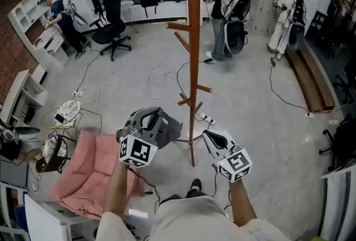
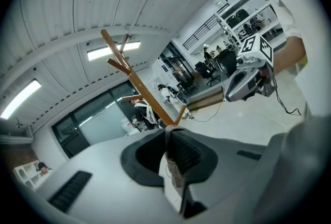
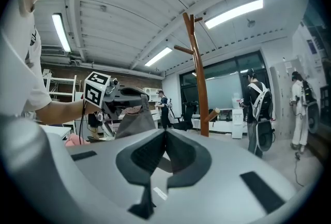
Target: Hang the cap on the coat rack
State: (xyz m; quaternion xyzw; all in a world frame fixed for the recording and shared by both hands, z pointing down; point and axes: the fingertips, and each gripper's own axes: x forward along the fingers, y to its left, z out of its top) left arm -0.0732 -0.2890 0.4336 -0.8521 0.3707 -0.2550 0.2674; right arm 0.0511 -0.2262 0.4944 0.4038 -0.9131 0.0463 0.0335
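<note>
Left tool (image 3: pixel 140 102) tight on hanging cap (image 3: pixel 135 123)

A tall brown wooden coat rack (image 1: pixel 193 39) stands at centre frame. At lower centre the left gripper (image 1: pixel 147 124) holds a grey fabric cap (image 1: pixel 168 128), the right gripper (image 1: pixel 209 137) alongside.

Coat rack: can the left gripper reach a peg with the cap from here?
Probably yes. The left gripper is shut on the cap beside the coat rack, nothing stands between them, and a low peg juts close by. The right gripper sits on the other side.
</note>
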